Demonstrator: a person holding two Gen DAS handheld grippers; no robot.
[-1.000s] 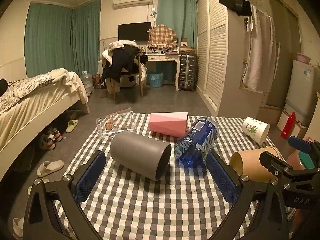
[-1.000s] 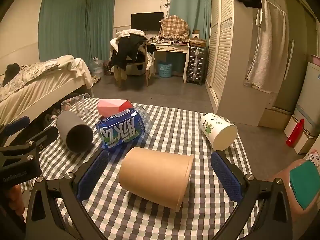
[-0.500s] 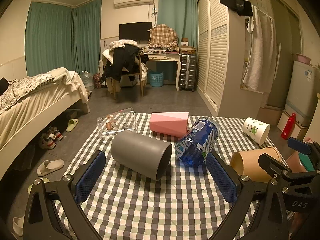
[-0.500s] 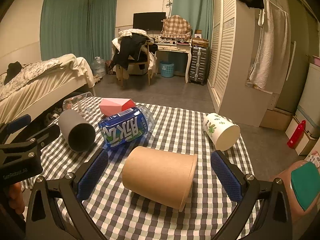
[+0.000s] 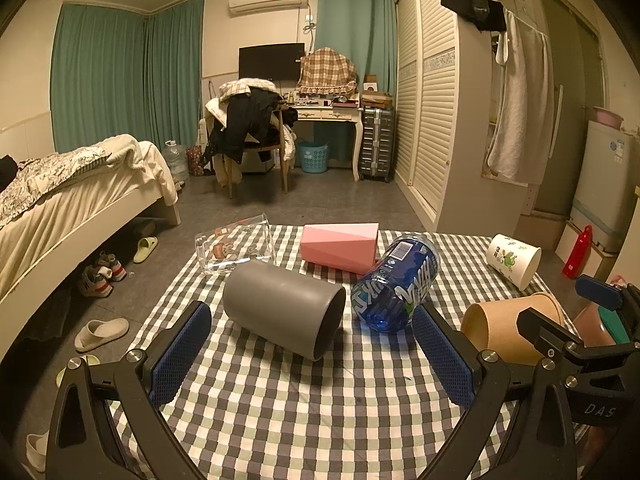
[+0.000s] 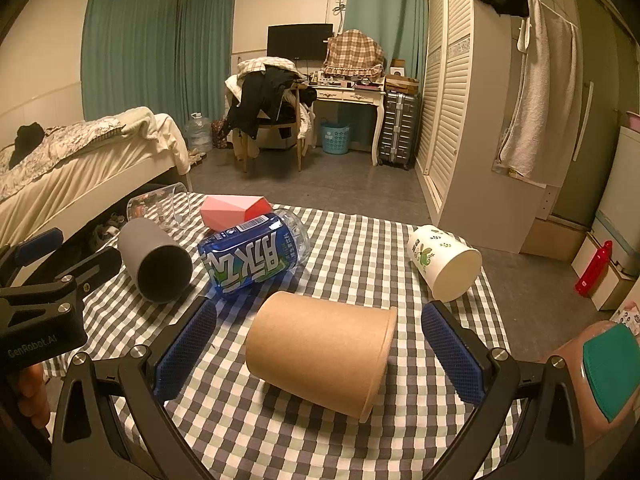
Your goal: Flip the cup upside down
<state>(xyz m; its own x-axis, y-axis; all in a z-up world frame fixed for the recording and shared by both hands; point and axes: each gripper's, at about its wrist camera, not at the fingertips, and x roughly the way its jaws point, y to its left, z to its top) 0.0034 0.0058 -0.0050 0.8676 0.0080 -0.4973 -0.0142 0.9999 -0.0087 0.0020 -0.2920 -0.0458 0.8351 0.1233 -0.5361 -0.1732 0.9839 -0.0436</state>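
Several cups lie on their sides on a checked tablecloth. A grey cup lies just ahead of my open, empty left gripper, its mouth facing me; it also shows in the right wrist view. A brown paper cup lies between the open, empty fingers of my right gripper, mouth to the right; it also shows in the left wrist view. A white printed paper cup lies at the far right.
A blue-labelled clear cup, a pink cup and a clear glass lie further back. The table's far edge drops to the floor. A bed stands left, a wardrobe right.
Both grippers have moved slightly forward toward the cups. The cups have not moved.
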